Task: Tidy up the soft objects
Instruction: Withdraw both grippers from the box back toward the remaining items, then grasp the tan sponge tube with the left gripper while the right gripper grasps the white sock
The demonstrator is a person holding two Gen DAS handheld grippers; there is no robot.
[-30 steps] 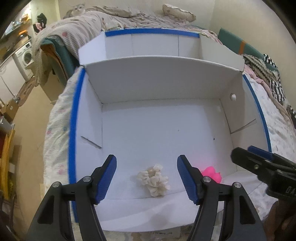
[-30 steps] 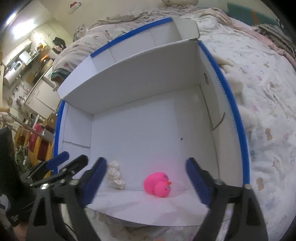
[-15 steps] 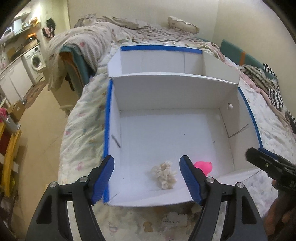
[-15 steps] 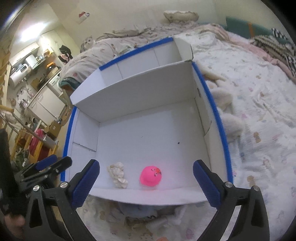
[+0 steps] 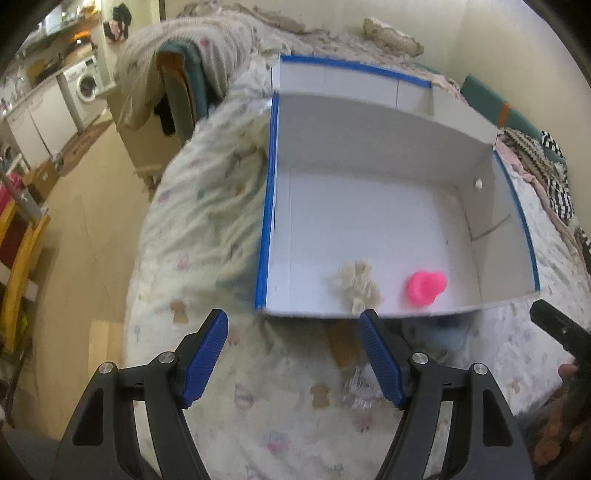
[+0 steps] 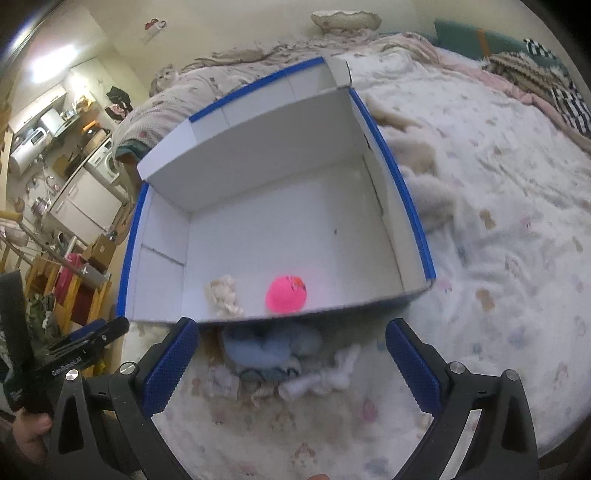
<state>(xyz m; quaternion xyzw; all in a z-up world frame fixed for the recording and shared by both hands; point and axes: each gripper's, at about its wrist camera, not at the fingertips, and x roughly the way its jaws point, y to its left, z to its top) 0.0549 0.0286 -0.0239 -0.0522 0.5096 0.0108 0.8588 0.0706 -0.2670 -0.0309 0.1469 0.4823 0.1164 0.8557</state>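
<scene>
My left gripper (image 5: 293, 354) hangs with its jaws spread wide and nothing between them; under the gap lies only the patterned bedspread (image 5: 207, 221). My right gripper (image 6: 291, 365) is spread wider still, also holding nothing, and between its blue pads (image 6: 171, 365) I see a small heap on the blanket: a pale blue soft toy (image 6: 271, 347), a white fluffy piece (image 6: 325, 376) just beside it on the right, and some blurred scraps in front that I cannot make out.

Just past both sets of jaws stands the white box (image 5: 369, 122) with blue-taped edges, its near wall low and its tall back flap upright. Inside, close to the near wall, a cream ruffled scrunchie (image 5: 358, 282) lies to the left and a bright pink rubber duck (image 5: 424, 288) sits near it to the right, the two apart. In the right wrist view the same scrunchie (image 6: 223, 295) and duck (image 6: 286, 293) sit just behind the near wall, which rises between them and the blue toy.

To the right of the box a cream fuzzy blanket (image 6: 424, 173) lies bunched against its side. Beyond the bed's left edge are a washing machine (image 5: 86, 85) and a wooden floor (image 5: 85, 221). A pillow (image 5: 391, 35) rests at the far end by the wall.
</scene>
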